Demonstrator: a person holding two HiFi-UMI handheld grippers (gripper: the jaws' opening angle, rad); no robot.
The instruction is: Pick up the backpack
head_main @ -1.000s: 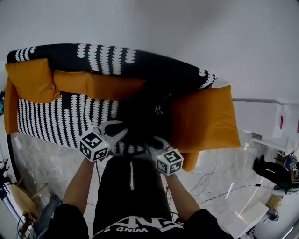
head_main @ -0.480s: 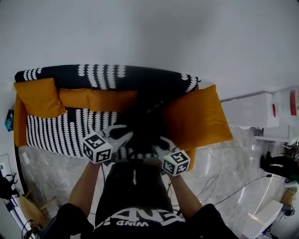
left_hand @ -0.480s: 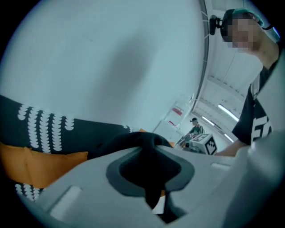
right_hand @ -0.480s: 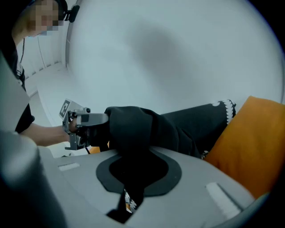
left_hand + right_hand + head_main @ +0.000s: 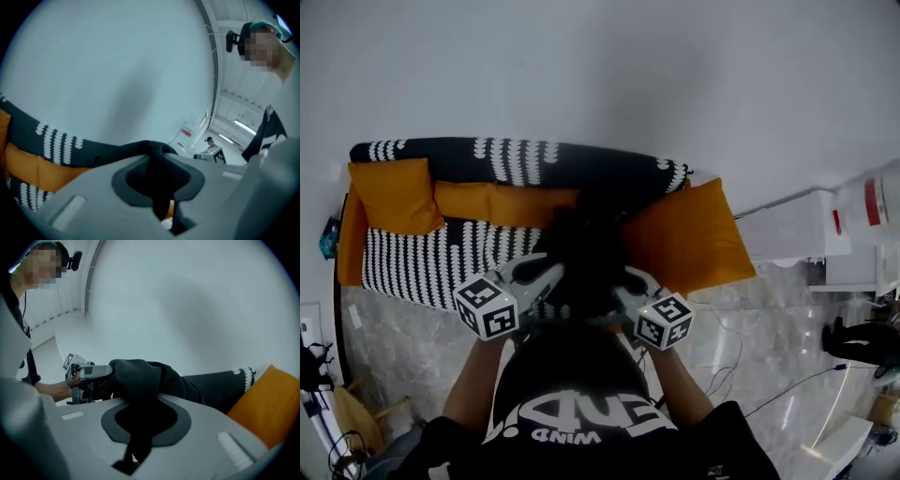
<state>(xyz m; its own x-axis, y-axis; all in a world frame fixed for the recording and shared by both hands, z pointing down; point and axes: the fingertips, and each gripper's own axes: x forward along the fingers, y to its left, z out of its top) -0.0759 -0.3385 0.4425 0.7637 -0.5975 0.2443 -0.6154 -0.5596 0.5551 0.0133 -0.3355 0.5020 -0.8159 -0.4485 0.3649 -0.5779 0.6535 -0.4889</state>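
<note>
The black backpack (image 5: pixel 586 253) hangs in front of the sofa, lifted between my two grippers. My left gripper (image 5: pixel 551 278) is shut on black fabric at the pack's left side. In the left gripper view that fabric (image 5: pixel 154 151) sticks up through the closed jaws of the left gripper (image 5: pixel 158 174). On the pack's right side my right gripper (image 5: pixel 623 284) is shut too. The right gripper view shows a bunched black fold (image 5: pixel 138 378) pinched by the right gripper (image 5: pixel 142 420), with the left gripper (image 5: pixel 82 373) beyond it. The pack's lower part is hidden behind my arms and body.
A black-and-white patterned sofa (image 5: pixel 441 258) stands against the white wall, with orange cushions at its left (image 5: pixel 389 195) and right (image 5: pixel 689 234). A white cabinet (image 5: pixel 792 225) is to the right. Cables (image 5: pixel 741 375) lie on the marble floor.
Both grippers have risen together with the backpack held between them. The pack has come up off the sofa seat, and the sofa now looks farther below.
</note>
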